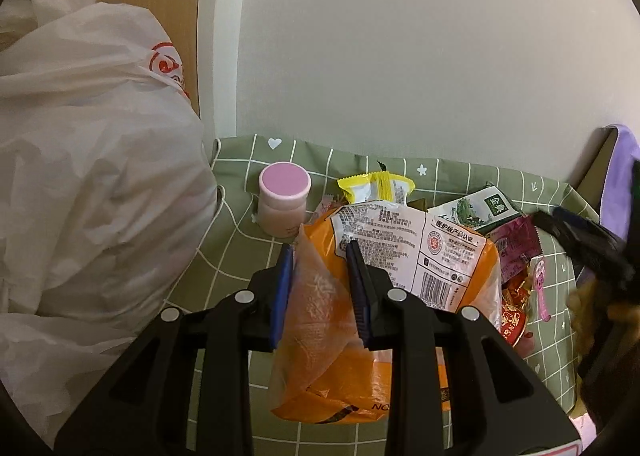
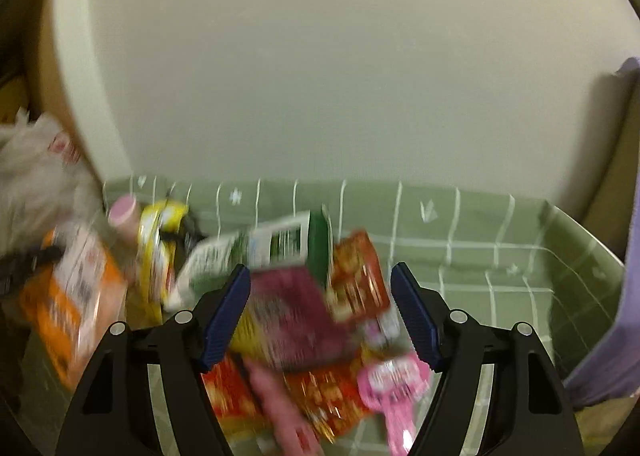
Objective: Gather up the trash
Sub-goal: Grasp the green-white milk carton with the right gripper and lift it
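The orange wrapper (image 1: 400, 256) lies on the green checked tablecloth (image 1: 240, 248) at the left end of the litter heap, its crumpled translucent end standing up between the fingers of the left gripper (image 1: 320, 288). The jaws are narrowed around that flap, but whether the pads actually pinch the film cannot be told; a gap seems to remain on the right side. If the hold is only on this thin end, the slick wrapper may slide out on the lift, or drag its neighbours, the yellow packet (image 1: 376, 186) and the green sachet (image 1: 476, 208) touching its far edge, across the cloth. The pink-lidded jar (image 1: 284, 198) stands just beside the wrapper's far left corner and could be tipped by a sideways pull. The white plastic bag (image 1: 88, 176), probably the place for the trash, slumps to the left with no mouth showing, so a drop could miss. The right gripper (image 2: 320, 320), jaws wide apart, hovers over the red and magenta packets (image 2: 288, 320); its view is blurred, so a hasty closure could catch several at once.
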`<state>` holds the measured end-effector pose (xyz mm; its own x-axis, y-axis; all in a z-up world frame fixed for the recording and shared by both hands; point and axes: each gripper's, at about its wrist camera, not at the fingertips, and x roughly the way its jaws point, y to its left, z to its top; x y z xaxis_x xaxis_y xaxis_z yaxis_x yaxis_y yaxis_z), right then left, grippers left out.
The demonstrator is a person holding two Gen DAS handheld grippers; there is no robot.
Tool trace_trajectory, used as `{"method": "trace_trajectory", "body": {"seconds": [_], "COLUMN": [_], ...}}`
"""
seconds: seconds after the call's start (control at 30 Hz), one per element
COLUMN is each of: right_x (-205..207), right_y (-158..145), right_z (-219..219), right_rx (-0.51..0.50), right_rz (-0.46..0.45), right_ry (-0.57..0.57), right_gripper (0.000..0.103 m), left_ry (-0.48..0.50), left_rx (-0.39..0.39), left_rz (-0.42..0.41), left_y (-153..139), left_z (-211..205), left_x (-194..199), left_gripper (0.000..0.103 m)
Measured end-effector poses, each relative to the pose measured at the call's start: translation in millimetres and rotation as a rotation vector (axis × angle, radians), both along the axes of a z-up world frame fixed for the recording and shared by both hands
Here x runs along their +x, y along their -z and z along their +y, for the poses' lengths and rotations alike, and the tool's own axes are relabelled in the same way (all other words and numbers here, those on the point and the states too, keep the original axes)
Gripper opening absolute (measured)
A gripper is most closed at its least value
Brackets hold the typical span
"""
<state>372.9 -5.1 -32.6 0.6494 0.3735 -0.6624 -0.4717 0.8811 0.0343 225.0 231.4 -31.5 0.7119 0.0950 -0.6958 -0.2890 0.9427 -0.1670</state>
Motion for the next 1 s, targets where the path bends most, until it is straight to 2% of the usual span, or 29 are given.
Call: {"method": "trace_trajectory", "body": {"seconds": [0.13,0.27,0.3,0.37,0.43,0.5,0.73,1.0], "right_x": [27,38,40,42,38,30,-11,-44], "right_y": [17,40,43,43,36,20,-45,-87], "right_z": [20,27,27,28,25,19,-7,-57], "right_rx": [-0.007,0.004,0.021,0.072,0.113,0.141,0.079,0.013], "right_rz": [0.064,0.151,0.171,0.220,0.228,0.209,0.035,-0.088], "right_ry": [0.050,0.035,0.016,-0.028,-0.046,-0.047,-0.067,0.049], "right_gripper": [0.069,0.068,0.057,0.044,0.030,0.026,0.022,0.021], "left_ry": [0.003,0.007,0.007,0.004,0.001,0.000,-0.001,0.084], "left_rx": [-0.009,-0.022,-0.022,-0.030,-0.048,-0.058,-0.069,-0.023], "left_rz": [0.012,0.011,0.011,0.014,0.014,0.002,-0.082,-0.176], "left_y": [3,5,5,7,7,2,-25,-57], "left_z": [2,3,4,7,9,12,15,-15], "left_x": [-2,-3,-3,-2,-1,0,3,11], "left_gripper": [0.026,0.026,0.026,0.026,0.026,0.026,0.026,0.026]}}
